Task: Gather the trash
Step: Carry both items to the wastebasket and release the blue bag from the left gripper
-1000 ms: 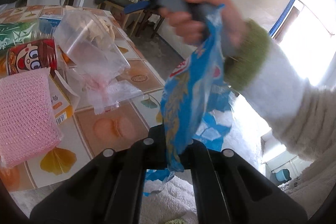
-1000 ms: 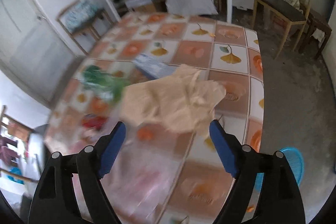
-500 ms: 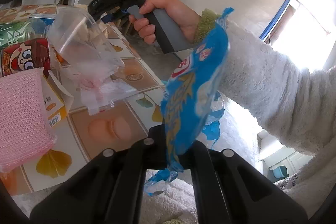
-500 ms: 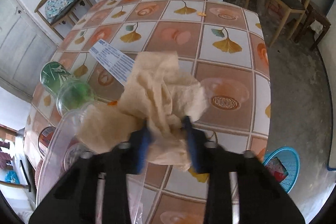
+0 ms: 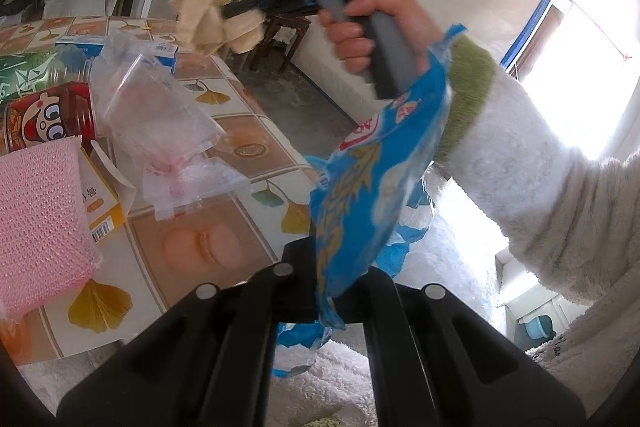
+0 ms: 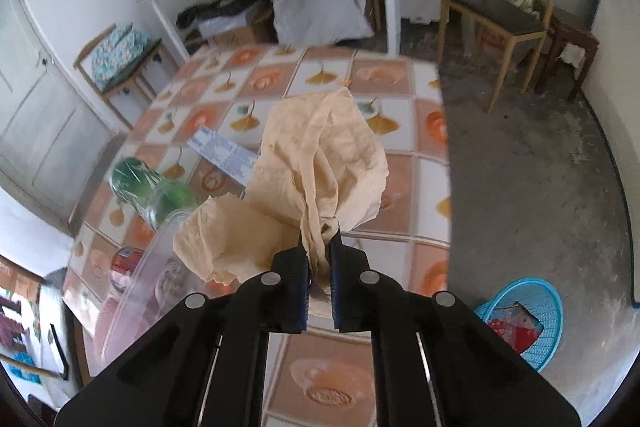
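My left gripper (image 5: 326, 279) is shut on a blue snack wrapper (image 5: 376, 171), held upright past the table's near right edge. My right gripper (image 6: 319, 255) is shut on a crumpled beige paper napkin (image 6: 320, 163) and holds it lifted above the tiled table (image 6: 400, 187). The right gripper with the napkin (image 5: 208, 11) also shows in the left wrist view, raised above the table. A blue trash basket (image 6: 524, 323) with some trash in it stands on the floor to the right of the table.
On the table lie a clear plastic bag (image 5: 160, 119), a red can (image 5: 52, 115), a pink sponge (image 5: 36, 219), an orange carton (image 5: 100, 203), a green bottle (image 6: 152, 187) and a blue-white box (image 6: 224, 151). Chairs (image 6: 504, 19) and a white bench stand behind.
My right gripper has lifted the napkin up off the table, away from the clear bag. My left gripper still holds the blue wrapper in about the same place.
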A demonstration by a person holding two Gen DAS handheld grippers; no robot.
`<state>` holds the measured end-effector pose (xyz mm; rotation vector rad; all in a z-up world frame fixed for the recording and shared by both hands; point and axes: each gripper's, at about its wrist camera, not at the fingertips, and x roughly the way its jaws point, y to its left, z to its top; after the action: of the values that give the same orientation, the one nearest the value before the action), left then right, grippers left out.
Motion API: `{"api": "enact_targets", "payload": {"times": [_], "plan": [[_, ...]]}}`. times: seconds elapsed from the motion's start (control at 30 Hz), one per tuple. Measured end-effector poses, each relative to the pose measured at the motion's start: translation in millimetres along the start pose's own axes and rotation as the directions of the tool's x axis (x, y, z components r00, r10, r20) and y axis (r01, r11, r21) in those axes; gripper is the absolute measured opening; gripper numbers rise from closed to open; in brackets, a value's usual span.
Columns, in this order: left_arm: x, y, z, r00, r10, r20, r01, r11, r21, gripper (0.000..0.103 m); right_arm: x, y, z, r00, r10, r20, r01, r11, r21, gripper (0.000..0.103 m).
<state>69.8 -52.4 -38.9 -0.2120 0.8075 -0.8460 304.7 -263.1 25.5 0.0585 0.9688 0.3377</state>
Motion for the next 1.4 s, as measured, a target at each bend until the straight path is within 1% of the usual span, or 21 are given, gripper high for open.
{"api": "enact_targets", "payload": {"times": [0.17,0.27,0.43,0.57,0.7,0.8,0.93,1.07,1.1,1.13,1.17,1.27,1.33,1.4], "plan": [[3,-12,4,1.000,0.006,0.003,-0.006,1.000,0.010,0.000,-58,-24,-18,0.996,-0.004,0.091,0.000,0.999,0.040,0.008],[7,-19,9,1.000,-0.007,0.000,0.007,1.000,0.008,0.000,-89,-37,-32,0.991,-0.010,0.134,0.001,0.998,0.062,0.008],[20,-35,26,1.000,-0.010,-0.011,0.010,0.999,0.032,0.000,-143,-63,-66,0.978,-0.030,0.209,0.008,0.995,0.104,0.008],[33,-52,44,0.999,-0.028,-0.025,0.029,0.998,0.047,0.000,-165,-83,-97,0.973,-0.042,0.227,0.009,0.989,0.147,0.008],[54,-71,64,0.998,-0.038,-0.042,0.041,0.996,0.075,0.000,-180,-115,-133,0.968,-0.068,0.240,0.011,0.973,0.230,0.008],[76,-82,82,0.997,-0.053,-0.063,0.058,0.995,0.079,0.000,-188,-145,-161,0.961,-0.136,0.241,0.054,0.946,0.320,0.008],[112,-93,107,0.991,-0.067,-0.116,0.076,0.994,0.073,0.000,-201,-185,-196,0.951,-0.190,0.246,0.066,0.897,0.436,0.008],[166,-111,133,0.981,-0.058,-0.185,0.076,0.993,0.091,0.000,-202,-214,-228,0.943,-0.224,0.245,0.066,0.850,0.523,0.008],[181,-116,139,0.978,-0.052,-0.203,0.072,0.993,0.094,0.000,-202,-224,-238,0.941,-0.236,0.241,0.067,0.832,0.551,0.008],[194,-119,144,0.975,-0.042,-0.216,0.065,0.993,0.097,0.000,-201,-228,-242,0.940,-0.242,0.239,0.068,0.822,0.565,0.008],[213,-125,151,0.972,-0.032,-0.232,0.057,0.993,0.105,0.000,-200,-239,-252,0.938,-0.252,0.237,0.066,0.803,0.593,0.008],[254,-135,165,0.965,0.004,-0.261,0.029,0.992,0.123,0.000,-195,-264,-274,0.934,-0.269,0.233,0.056,0.758,0.649,0.008],[281,-140,169,0.957,0.027,-0.289,0.013,0.991,0.136,0.000,-190,-281,-288,0.933,-0.279,0.226,0.054,0.731,0.680,0.008],[314,-145,171,0.944,0.066,-0.322,-0.015,0.987,0.159,0.000,-181,-294,-298,0.935,-0.280,0.215,0.050,0.708,0.705,0.008]]}}
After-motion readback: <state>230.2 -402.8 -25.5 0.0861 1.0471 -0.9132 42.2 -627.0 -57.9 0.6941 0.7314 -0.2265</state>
